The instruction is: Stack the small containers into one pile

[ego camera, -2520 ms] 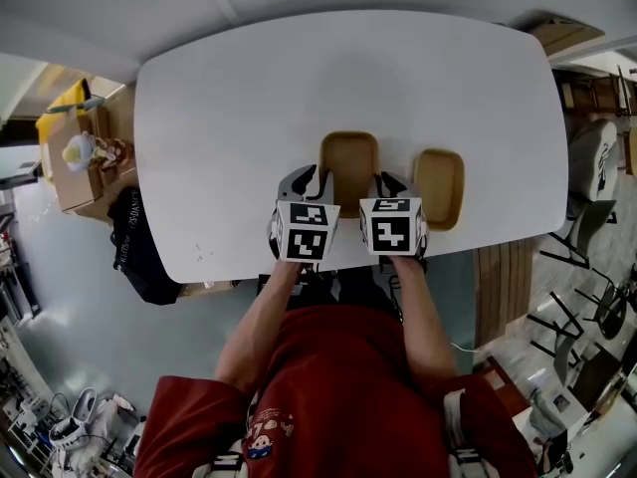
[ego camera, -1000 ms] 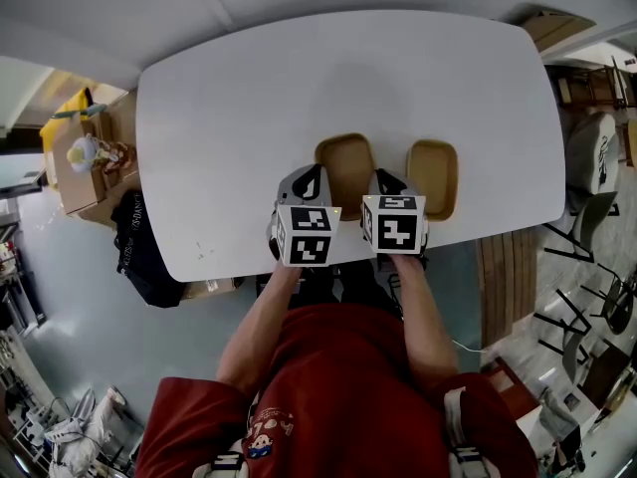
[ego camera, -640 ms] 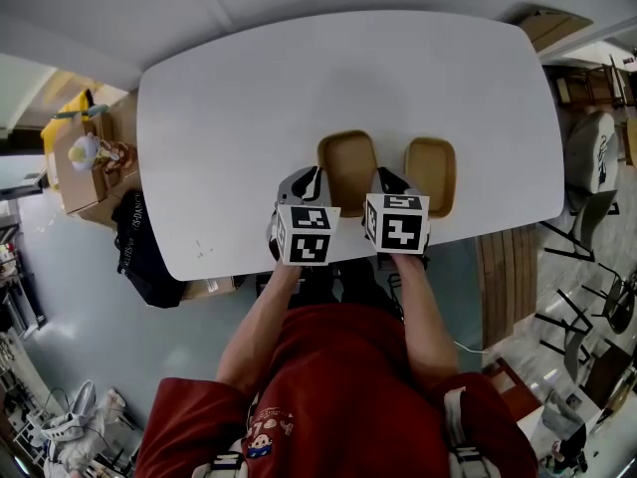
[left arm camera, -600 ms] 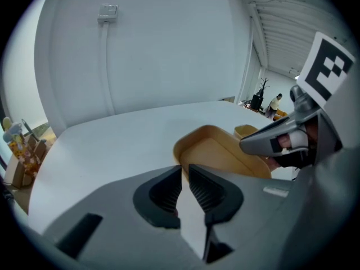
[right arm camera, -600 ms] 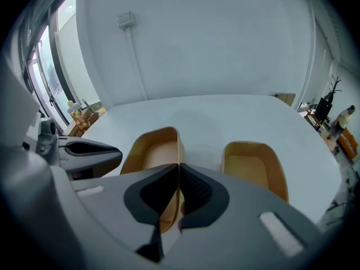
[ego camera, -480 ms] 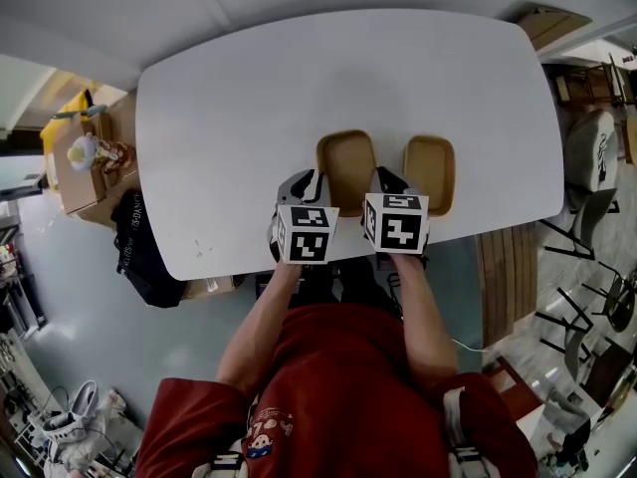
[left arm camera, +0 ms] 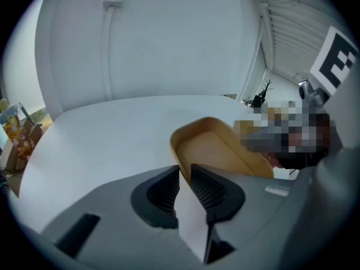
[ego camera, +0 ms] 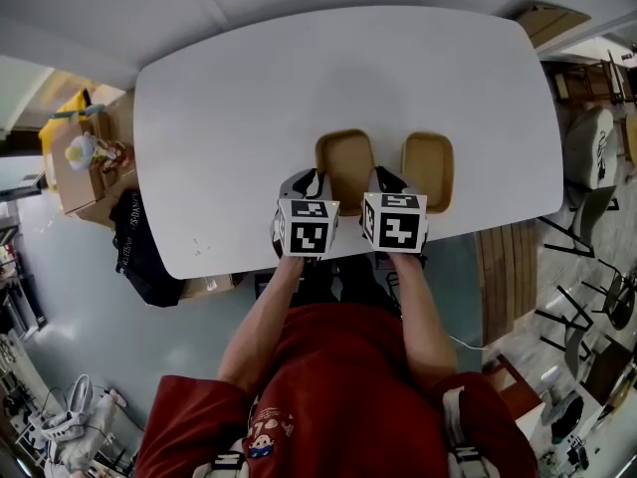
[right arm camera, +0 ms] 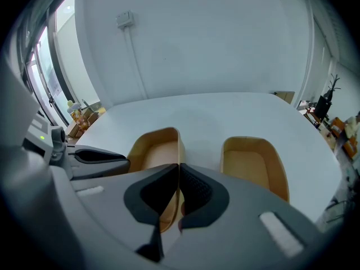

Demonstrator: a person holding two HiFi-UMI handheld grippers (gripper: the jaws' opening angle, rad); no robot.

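White table [ego camera: 249,118] — left container [ego camera: 345,162] and right container [ego camera: 428,167] sit side by side, apart, nothing stacked yet. Right gripper [right arm camera: 179,169] pinches the left container's wall. Left gripper [left arm camera: 185,172] has just been opening and grips nothing — that container's corner lies just beyond its tips. All the stacking remains, I'd say.

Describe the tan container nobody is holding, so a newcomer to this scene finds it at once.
On the white oval table, two tan, shallow, round-cornered containers sit side by side near the person's edge. The free one is the right-hand container, standing alone; its left-hand neighbour has its wall pinched by the right gripper.
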